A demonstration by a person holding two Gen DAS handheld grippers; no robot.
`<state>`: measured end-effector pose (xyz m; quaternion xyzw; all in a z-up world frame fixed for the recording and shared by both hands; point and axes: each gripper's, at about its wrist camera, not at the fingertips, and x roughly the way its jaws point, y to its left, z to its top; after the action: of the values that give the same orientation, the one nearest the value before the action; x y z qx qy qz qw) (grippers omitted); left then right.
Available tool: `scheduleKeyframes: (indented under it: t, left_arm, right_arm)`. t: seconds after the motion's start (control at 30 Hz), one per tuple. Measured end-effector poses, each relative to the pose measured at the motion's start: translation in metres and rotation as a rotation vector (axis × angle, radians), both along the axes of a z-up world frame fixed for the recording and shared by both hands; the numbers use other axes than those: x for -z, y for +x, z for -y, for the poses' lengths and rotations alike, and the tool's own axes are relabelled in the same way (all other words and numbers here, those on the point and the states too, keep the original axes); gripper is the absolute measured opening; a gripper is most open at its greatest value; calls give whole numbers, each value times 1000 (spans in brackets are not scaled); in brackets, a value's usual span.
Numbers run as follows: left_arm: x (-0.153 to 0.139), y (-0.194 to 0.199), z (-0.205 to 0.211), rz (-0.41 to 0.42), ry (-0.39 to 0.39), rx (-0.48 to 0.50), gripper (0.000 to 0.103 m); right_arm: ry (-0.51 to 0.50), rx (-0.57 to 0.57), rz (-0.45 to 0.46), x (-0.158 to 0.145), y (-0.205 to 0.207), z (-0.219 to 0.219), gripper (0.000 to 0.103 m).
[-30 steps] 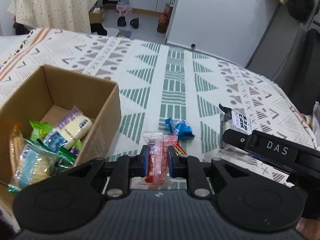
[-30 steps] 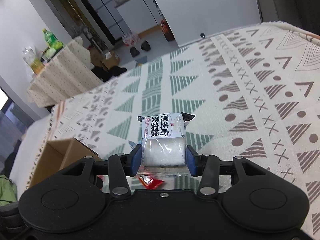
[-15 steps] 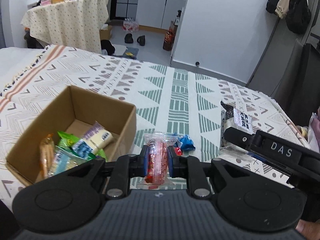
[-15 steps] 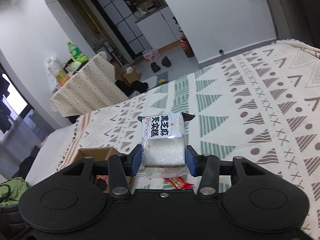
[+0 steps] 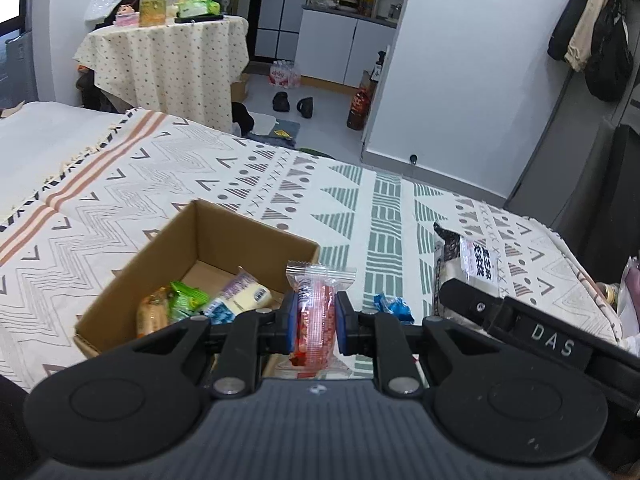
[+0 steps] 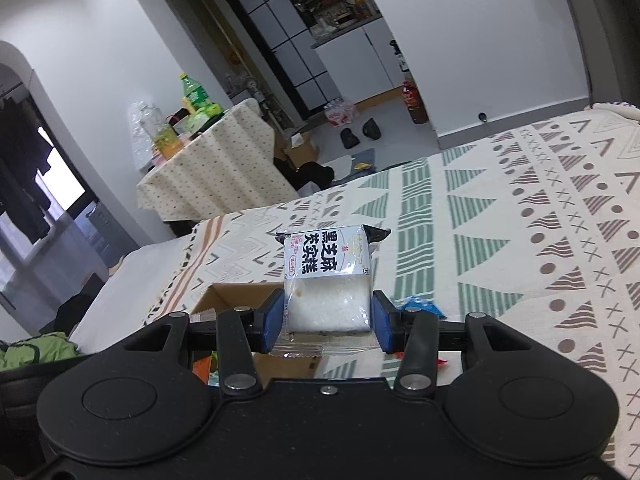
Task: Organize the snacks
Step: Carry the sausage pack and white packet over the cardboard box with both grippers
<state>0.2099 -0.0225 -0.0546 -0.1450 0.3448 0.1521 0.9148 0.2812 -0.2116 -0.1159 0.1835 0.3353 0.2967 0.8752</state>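
Observation:
My left gripper (image 5: 316, 322) is shut on a clear-wrapped red snack packet (image 5: 317, 316), held upright above the patterned cloth just right of an open cardboard box (image 5: 224, 232). Several wrapped snacks (image 5: 208, 306) lie inside the box. My right gripper (image 6: 326, 316) is shut on a white cake pack with a black-lettered label (image 6: 328, 276); the same pack (image 5: 466, 258) shows in the left wrist view, in the right gripper's fingers (image 5: 472, 304) at right. A blue snack (image 5: 392, 308) lies on the cloth between the grippers, seen too in the right wrist view as the blue snack (image 6: 420, 305). The box's corner (image 6: 236, 294) sits low left of the pack.
A patterned cloth (image 5: 160, 184) covers the surface, with its far edge facing the floor. A dotted-cloth table with bottles (image 5: 168, 52) stands beyond. A red wrapper (image 6: 440, 361) peeks from under the right gripper. Dark clothes (image 5: 592, 28) hang at the right wall.
Both grippers have risen and tilted up with their packs, so the box and cloth sit lower and farther in view. The small red wrapper beside the left fingers has dropped out of sight.

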Motion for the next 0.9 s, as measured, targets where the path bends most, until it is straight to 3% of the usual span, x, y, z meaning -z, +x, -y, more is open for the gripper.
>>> scheduleKeyframes:
  t: [0.5,0.9]
  left_arm:
    - [-5,-22,-48,22,-36,-77,18]
    - [4,-27,-85,22,-102,-79,18]
  right_arm:
    - [-30,-45,35,-8,-18,-40,45]
    - [-68,-52,43,-6,-22,-60,45]
